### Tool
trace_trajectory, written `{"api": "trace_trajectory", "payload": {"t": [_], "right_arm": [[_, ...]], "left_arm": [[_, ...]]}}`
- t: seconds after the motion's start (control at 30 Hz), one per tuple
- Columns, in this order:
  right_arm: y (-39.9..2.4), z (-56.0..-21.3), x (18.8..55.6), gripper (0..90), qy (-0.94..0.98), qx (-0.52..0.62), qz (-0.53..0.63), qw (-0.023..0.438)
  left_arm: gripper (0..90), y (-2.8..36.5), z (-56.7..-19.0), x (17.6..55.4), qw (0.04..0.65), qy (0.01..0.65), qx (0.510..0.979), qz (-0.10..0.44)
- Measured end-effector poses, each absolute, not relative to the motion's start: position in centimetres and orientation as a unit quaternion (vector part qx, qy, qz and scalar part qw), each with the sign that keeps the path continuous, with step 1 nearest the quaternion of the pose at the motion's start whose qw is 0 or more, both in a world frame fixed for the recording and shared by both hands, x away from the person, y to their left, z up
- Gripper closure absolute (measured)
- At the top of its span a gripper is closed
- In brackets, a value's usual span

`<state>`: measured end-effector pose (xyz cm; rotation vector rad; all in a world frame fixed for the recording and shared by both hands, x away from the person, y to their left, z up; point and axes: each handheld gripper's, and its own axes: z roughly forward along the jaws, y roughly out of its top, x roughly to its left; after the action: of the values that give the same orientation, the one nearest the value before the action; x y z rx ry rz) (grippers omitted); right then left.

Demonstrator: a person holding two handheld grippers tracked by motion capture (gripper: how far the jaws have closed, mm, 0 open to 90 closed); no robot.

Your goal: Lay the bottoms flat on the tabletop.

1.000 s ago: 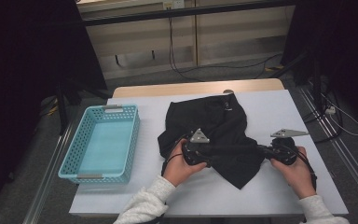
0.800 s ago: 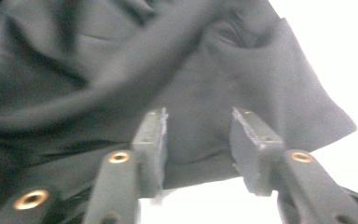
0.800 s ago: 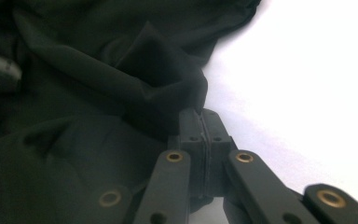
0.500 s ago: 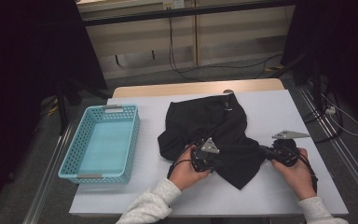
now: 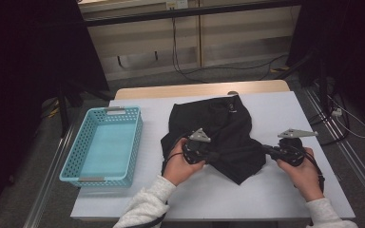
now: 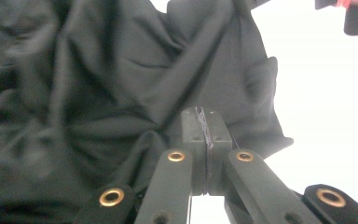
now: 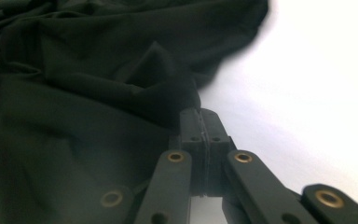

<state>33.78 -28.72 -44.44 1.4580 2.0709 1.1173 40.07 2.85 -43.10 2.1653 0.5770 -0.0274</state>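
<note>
A black garment [image 5: 218, 126] lies crumpled in the middle of the white table [image 5: 275, 194]. My left gripper [image 5: 216, 155] is at its near left part, jaws shut with a fold of the black garment [image 6: 121, 93] drawn in between the pads [image 6: 196, 126]. My right gripper [image 5: 266, 149] is at the near right edge, shut on a peak of the black garment [image 7: 98, 70] that rises at its tips [image 7: 200, 122]. Between the two grippers the near edge of the cloth sags toward a point. The right gripper [image 6: 354, 16] also appears far off in the left gripper view.
A light blue plastic basket [image 5: 105, 145] stands on the left side of the table, nothing in it. Bare white tabletop lies right of the garment and along the near edge. Cables run over the floor behind and to the right.
My left gripper moved in over the garment's near left part, shut on the cloth and rose a little, bunching that side. The right gripper stayed where it was, still shut.
</note>
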Motion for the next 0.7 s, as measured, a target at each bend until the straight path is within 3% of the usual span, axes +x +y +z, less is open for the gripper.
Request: {"api": "trace_trajectory", "payload": {"t": [0.4, 0.7], "right_arm": [[-27.0, -46.3, 35.2, 85.0, 0.756, 0.508, 0.354, 0.211], [-26.4, -45.3, 33.2, 74.8, 0.764, 0.479, 0.394, 0.175]], "left_arm": [[90.0, 5.8, -45.0, 42.3, 0.422, 0.302, 0.855, -0.009], [89.9, 5.9, -44.7, 42.2, 0.414, 0.307, 0.857, 0.002]]}}
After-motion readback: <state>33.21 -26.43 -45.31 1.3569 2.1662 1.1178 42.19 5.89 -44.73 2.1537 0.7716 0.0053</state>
